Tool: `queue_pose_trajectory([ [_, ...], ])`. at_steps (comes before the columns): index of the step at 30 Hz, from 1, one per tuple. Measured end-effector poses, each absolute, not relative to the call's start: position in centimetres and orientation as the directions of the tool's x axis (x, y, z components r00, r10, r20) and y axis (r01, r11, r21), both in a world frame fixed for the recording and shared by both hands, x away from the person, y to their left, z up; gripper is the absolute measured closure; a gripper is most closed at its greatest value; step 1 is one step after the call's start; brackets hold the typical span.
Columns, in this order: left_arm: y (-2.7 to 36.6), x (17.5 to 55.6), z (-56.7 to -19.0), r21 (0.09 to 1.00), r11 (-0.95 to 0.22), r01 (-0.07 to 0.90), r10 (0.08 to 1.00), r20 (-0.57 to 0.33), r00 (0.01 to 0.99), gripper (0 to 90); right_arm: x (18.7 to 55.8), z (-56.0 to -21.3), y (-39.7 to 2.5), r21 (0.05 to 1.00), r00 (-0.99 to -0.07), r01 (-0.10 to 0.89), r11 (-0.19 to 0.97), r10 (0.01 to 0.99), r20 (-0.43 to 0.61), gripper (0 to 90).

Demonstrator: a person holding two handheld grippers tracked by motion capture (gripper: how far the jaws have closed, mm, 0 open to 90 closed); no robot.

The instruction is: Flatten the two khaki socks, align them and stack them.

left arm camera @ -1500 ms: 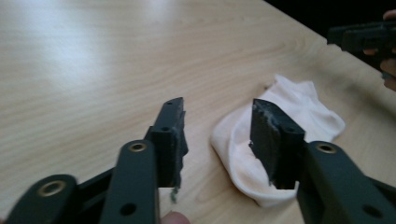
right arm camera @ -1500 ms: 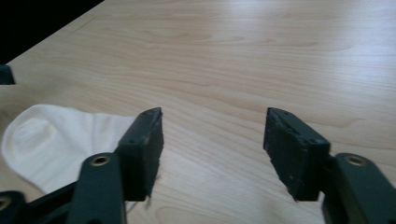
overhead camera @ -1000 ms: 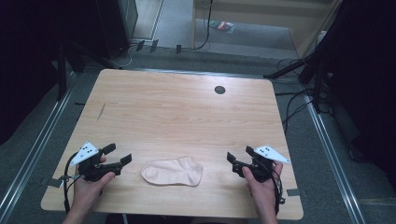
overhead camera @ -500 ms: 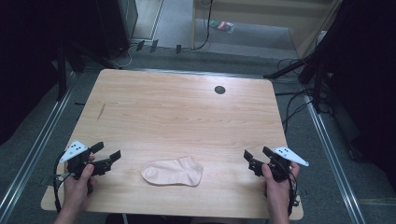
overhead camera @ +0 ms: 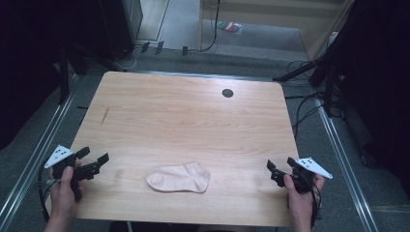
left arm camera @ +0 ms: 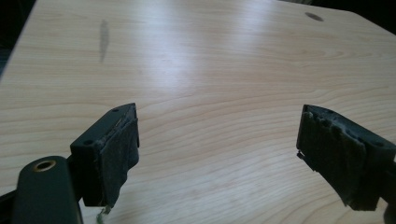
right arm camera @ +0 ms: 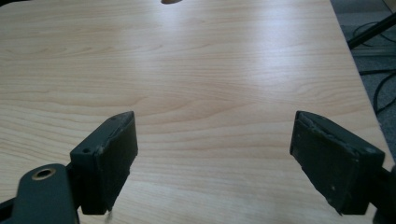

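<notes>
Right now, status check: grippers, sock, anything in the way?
Left gripper open, holding nothing, at table's left edge. Right gripper open, holding nothing, at right edge. Pale sock flat between them, untouched. Nothing in the way.

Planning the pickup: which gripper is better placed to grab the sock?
Left, slightly. The left gripper sits nearer the sock than the right gripper and angles toward it. Both are open.

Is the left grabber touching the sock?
Apart. The high view shows bare table between the left gripper and the sock.
</notes>
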State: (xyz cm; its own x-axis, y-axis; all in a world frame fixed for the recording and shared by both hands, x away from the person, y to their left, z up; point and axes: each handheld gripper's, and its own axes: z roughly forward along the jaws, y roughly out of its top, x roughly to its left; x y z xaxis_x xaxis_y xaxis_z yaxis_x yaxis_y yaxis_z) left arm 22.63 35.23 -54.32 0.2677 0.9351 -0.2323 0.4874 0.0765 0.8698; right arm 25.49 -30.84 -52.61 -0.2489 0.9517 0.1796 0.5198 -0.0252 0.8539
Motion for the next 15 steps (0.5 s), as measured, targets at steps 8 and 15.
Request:
queue_pose_trajectory([
  [8,36.5,21.8,-54.9,0.86,0.044,0.509,0.943,-0.204,0.262,14.0,24.5,-53.8,-32.4,0.836,-0.242,0.548,-0.021,0.953,0.182,15.2],
  [15,35.6,21.5,-55.2,0.861,-0.024,0.508,0.951,-0.137,0.277,13.7,23.3,-54.9,-33.1,0.821,-0.242,0.57,-0.044,0.945,0.219,15.4],
])
